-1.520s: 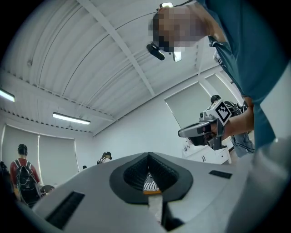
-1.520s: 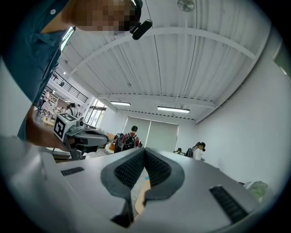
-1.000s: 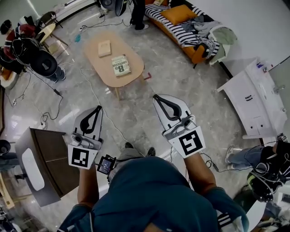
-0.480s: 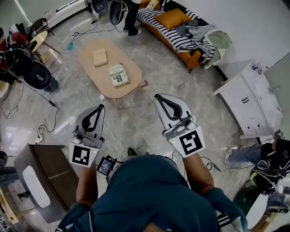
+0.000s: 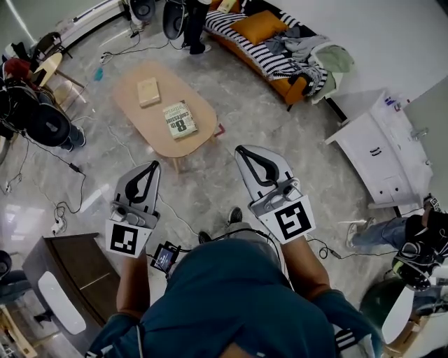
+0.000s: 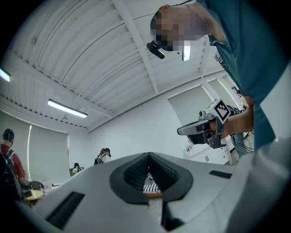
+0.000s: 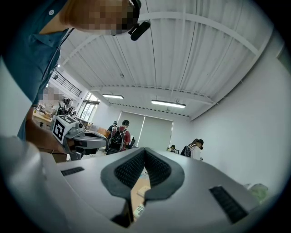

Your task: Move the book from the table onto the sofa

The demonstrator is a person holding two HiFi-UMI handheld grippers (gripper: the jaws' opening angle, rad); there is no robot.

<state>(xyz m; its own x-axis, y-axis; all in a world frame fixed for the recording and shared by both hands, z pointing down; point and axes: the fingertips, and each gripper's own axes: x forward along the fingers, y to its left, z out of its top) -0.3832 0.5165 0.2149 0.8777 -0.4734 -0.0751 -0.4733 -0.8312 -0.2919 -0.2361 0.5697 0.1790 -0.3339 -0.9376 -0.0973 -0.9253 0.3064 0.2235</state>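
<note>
A book with a large "8" on its pale cover (image 5: 179,119) lies on the low oval wooden table (image 5: 203,115), seen far ahead in the head view. A second, tan book (image 5: 148,91) lies further back on the same table. The striped sofa (image 5: 248,43) with an orange cushion (image 5: 260,25) stands at the top. My left gripper (image 5: 148,170) and right gripper (image 5: 249,154) are both shut and empty, held level well short of the table. In the right gripper view the book (image 7: 139,210) shows through the gap below the shut jaws.
Cables trail over the marble floor. A dark wooden cabinet (image 5: 70,273) stands at my lower left, a white cabinet (image 5: 381,161) at the right. Chairs and bags crowd the left edge. People stand by the sofa (image 5: 194,21) and sit at the right (image 5: 413,241).
The table, sofa and cabinets have shifted in the head view as I walked across the floor; the dark cabinet has slid down to my lower left. Both grippers stayed shut.
</note>
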